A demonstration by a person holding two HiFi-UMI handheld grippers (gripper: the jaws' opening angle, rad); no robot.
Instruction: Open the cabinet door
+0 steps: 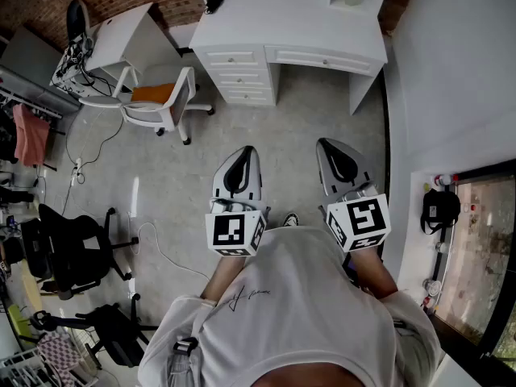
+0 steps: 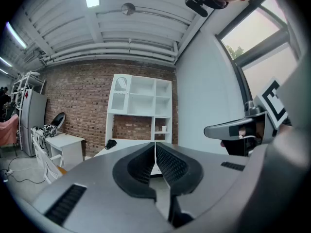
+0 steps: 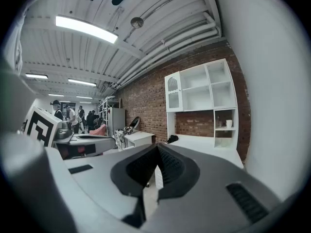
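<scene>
While the person stands on the grey concrete floor [image 1: 161, 176], the left gripper [image 1: 243, 153] and right gripper [image 1: 329, 147] are held side by side, each with its jaws pressed together on nothing. Well ahead, the white shelved cabinet [image 2: 141, 86] (arched-panel door [image 2: 120, 89] at upper left, closed) stands on a white desk surface [image 1: 282, 18].

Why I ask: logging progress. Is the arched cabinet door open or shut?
Shut: the arched door sits flush in its frame, top-left of the hutch.

I see the cabinet door [image 2: 120, 93] far ahead, top-left of the white hutch [image 2: 154, 98] vs. the brick wall [image 2: 82, 101]: white frame w/ arched glass pane, upright, shut.
</scene>
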